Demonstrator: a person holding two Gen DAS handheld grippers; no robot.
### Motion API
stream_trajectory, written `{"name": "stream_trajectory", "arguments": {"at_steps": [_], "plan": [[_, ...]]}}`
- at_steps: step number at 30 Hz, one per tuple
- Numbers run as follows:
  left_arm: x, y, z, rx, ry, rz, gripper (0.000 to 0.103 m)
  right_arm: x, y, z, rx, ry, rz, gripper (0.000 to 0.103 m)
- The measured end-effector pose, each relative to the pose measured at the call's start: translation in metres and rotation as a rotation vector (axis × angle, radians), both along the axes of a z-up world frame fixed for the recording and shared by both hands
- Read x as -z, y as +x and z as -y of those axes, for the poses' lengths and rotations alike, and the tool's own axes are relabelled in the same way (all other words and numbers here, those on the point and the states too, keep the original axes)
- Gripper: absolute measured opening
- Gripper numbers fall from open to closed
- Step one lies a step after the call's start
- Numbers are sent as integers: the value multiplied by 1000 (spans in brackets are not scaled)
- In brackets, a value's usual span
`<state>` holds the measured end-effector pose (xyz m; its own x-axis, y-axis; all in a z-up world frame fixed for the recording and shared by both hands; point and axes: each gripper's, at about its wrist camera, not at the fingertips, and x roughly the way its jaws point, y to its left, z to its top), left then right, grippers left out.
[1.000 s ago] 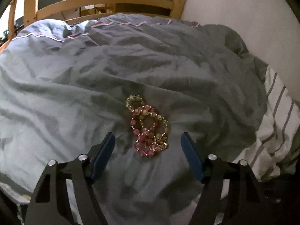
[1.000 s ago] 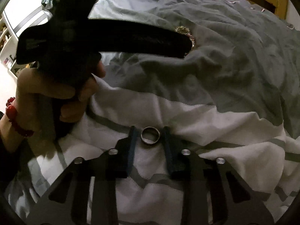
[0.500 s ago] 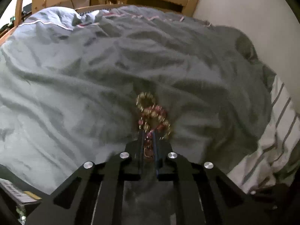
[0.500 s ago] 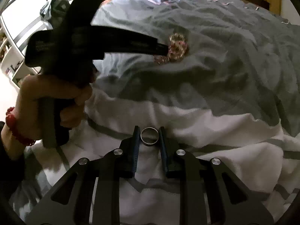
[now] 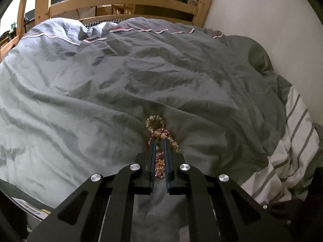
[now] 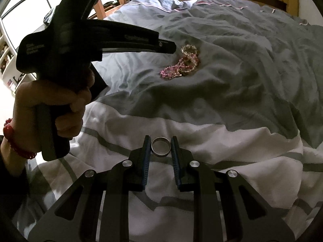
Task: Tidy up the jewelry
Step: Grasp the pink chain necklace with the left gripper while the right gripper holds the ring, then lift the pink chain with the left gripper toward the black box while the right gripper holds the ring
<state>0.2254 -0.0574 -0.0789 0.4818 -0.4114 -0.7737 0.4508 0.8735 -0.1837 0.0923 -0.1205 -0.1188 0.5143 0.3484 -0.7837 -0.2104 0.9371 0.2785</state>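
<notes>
A pile of pink and pale yellow bead bracelets [image 5: 159, 137] lies on the grey duvet [image 5: 101, 80]. My left gripper [image 5: 159, 143] has its jaws nearly closed, raised above the pile, with beads showing in the narrow gap. In the right wrist view the bracelets [image 6: 181, 63] lie flat on the duvet, apart from the left gripper [image 6: 167, 47], which hovers to their upper left. My right gripper [image 6: 160, 141] is shut on a silver ring [image 6: 160, 146] over the white striped sheet [image 6: 201, 141].
A wooden bed frame [image 5: 121, 2] stands at the far end. A white wall [image 5: 262, 30] runs along the right. The striped sheet [image 5: 292, 151] is exposed at the near right. The person's hand with a red bead wristband [image 6: 12, 139] holds the left gripper.
My left gripper's jaws closed from wide open around the bracelets, then it lifted back without them; the pile stays on the duvet. My right gripper closed on the ring.
</notes>
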Motion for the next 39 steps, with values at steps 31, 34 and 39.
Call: {"name": "stream_trajectory", "arguments": {"at_steps": [31,34,39], "plan": [[-54,-14,-14,-59,-34,111,14,-17,0,6,34,24,125,21],[-65,-19,-14,-49,-40,130,14,-17,0,4,32,24,119,21],[-84,-28,-18,-48,-49,152,14,-15,1,3,27,21,110,21]]}}
